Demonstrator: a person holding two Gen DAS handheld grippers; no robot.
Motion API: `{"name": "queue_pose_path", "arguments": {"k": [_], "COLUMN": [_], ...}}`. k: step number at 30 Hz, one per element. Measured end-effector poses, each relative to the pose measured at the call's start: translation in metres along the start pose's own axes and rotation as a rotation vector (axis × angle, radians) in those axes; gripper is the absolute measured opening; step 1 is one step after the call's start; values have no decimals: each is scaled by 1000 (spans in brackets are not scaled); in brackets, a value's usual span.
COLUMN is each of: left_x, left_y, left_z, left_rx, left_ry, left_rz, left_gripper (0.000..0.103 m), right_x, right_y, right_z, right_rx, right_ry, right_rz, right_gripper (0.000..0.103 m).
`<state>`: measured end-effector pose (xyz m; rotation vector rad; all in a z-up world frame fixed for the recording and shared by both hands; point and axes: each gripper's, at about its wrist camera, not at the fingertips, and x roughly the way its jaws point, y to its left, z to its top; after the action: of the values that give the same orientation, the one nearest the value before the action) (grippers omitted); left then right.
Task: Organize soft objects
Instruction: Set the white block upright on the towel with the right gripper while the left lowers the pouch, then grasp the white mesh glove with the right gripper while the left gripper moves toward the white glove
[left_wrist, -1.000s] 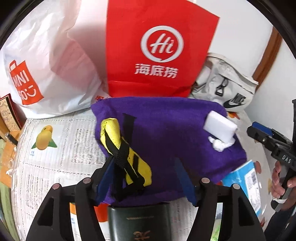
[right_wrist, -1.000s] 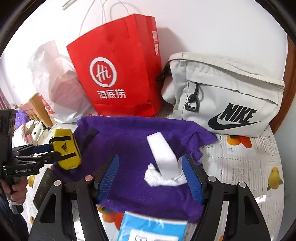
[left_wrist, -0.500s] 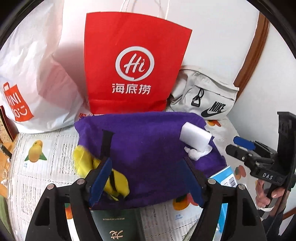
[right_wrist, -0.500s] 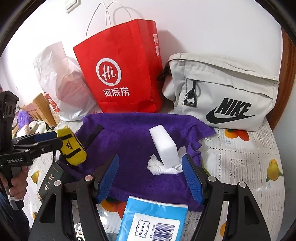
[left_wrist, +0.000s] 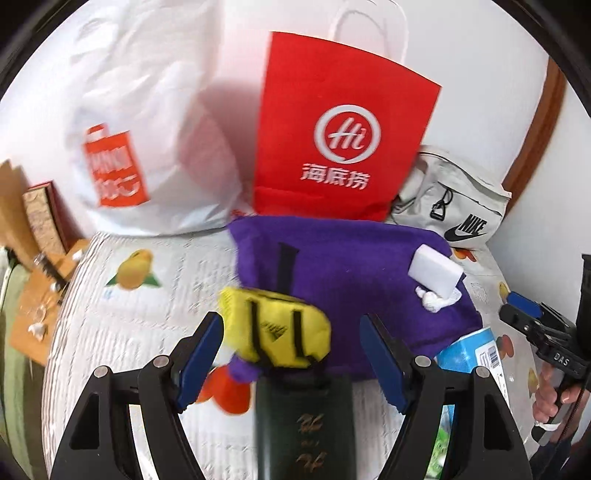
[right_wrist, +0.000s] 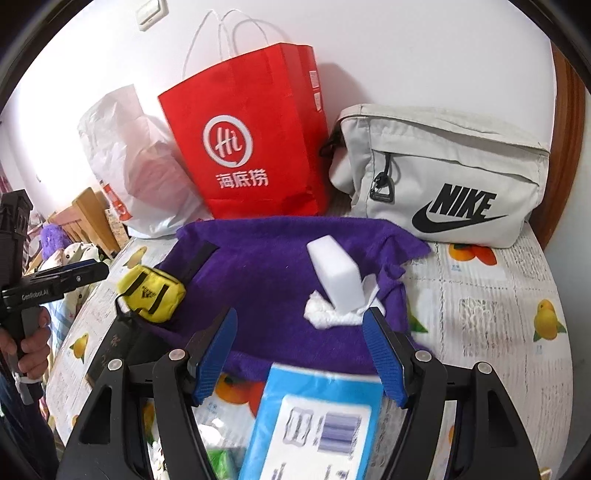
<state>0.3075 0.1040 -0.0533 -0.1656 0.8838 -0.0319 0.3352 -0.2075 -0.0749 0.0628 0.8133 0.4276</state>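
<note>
Both sets of jaws wide open over a crowded tabletop, gripping nothing.

Left gripper (left_wrist: 291, 356) hovering with blue pads apart, yellow pouch (left_wrist: 275, 328) lying loose between and just ahead of them, touching neither, resting on the near left corner of the purple towel (left_wrist: 343, 266) and partly over a dark green box (left_wrist: 304, 424). Right gripper (right_wrist: 299, 354) also spread, jaws empty, aimed at a white sponge block (right_wrist: 338, 277) sitting on the towel with a crumpled white tissue (right_wrist: 325, 314) touching its near end. Blue tissue pack (right_wrist: 314, 413) right below those jaws, at the towel's near edge. Behind the towel, against the wall: white plastic bag (left_wrist: 140, 147), red paper bag (left_wrist: 340, 140), grey Nike pouch (right_wrist: 443, 177). Fruit-print cover on the tabletop (right_wrist: 498, 314).
</note>
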Motion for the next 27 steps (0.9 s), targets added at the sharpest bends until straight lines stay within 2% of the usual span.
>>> {"name": "queue_pose_path", "arguments": {"k": [7,16,22,27], "left_x": [-26,-56,-66,-65], "left_y": [18,17,9,9], "left_z": [-32,-77,-107,-132], "left_rx": [-28,-45,-34,-59], "left_ry": [-16,-7,13,34], "left_rz": [52,27,-8,-41], "left_gripper": [74,74,74,74], "right_x": [-34,-78,-83,-66], "right_y": [23,57,66,60], "right_z": [-27,-82,-124,-155], "right_rx": [-17,-44,-37,20], "right_ry": [-15,-7,39,115], "right_rz": [13,55,69,99], "right_gripper": [70,70,70,70]}}
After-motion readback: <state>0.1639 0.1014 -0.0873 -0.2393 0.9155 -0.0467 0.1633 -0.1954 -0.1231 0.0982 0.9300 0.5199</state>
